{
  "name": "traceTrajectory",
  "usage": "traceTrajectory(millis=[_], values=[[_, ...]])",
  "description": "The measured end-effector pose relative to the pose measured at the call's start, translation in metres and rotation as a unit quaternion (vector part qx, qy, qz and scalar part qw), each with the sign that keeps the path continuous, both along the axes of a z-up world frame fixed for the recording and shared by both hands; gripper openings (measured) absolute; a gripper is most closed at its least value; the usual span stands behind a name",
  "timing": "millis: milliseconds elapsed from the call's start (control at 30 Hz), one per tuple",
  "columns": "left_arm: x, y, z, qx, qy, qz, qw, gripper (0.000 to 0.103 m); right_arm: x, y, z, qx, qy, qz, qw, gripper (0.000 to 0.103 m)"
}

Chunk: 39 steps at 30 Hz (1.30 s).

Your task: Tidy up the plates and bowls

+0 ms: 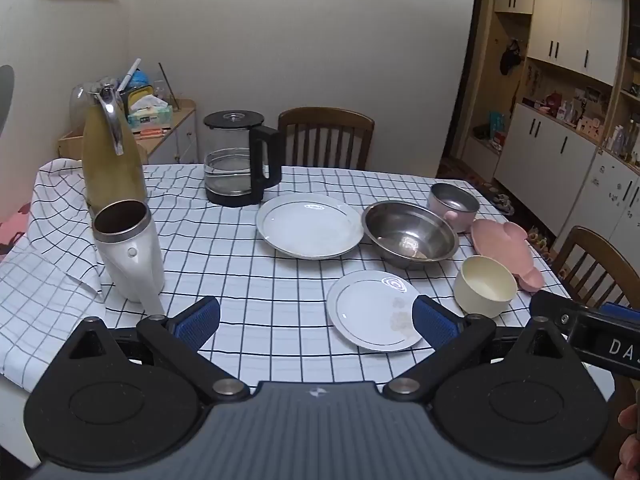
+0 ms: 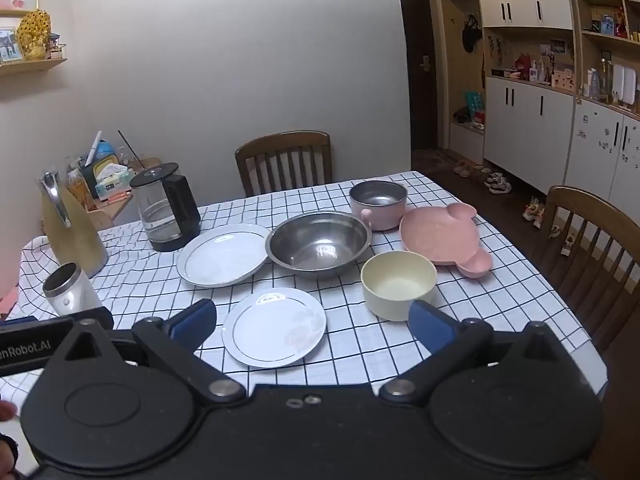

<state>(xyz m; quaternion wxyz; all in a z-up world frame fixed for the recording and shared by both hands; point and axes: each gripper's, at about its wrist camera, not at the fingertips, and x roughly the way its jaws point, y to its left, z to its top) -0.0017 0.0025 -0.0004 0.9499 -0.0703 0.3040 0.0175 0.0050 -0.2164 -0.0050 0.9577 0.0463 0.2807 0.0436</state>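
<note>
One small plate lies between the right claw's spread fingers; untouched.

left gripper spread wide, right gripper likewise

the right gripper pokes in at 3 o'clock of the left wrist view, cut by the edge, its jaws out of sight; the pink plate is partly hidden behind the cream bowl; a hand at 4 o'clock is cropped and blurred; shelf items at 2 o'clock are too small to tell
</note>
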Motion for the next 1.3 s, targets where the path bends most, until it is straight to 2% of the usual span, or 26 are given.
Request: traceTrajectory(millis=[233, 367, 533, 633, 800, 1300], values=[[0.001, -0.009, 0.001, 0.015, -0.001, -0.005, 0.9999, 0.103, 0.0, -0.002, 0.0, 0.0, -0.004, -0.003, 1.0, 0.103], [0.001, -0.011, 0.002, 0.009, 0.004, -0.011, 0.9999, 0.103, -0.005, 0.001, 0.006, -0.004, -0.006, -0.004, 1.0, 0.103], [0.0, -0.015, 0.006, 0.026, -0.008, -0.014, 0.9995, 0.103, -0.003, -0.001, 0.006, 0.003, -0.006, -0.002, 1.0, 0.103], [0.001, -0.015, 0.008, 0.025, -0.009, -0.011, 0.9996, 0.103, -0.003, -0.007, 0.005, 0.022, -0.008, -0.007, 1.0, 0.103], [0.001, -0.014, 0.008, 0.025, -0.012, -0.007, 0.9996, 0.103, -0.004, -0.007, 0.007, 0.026, -0.013, -0.003, 1.0, 0.103], [-0.004, -0.019, 0.015, 0.028, -0.039, -0.011, 0.9988, 0.103, -0.005, -0.005, 0.009, 0.012, -0.025, -0.006, 1.0, 0.103]])
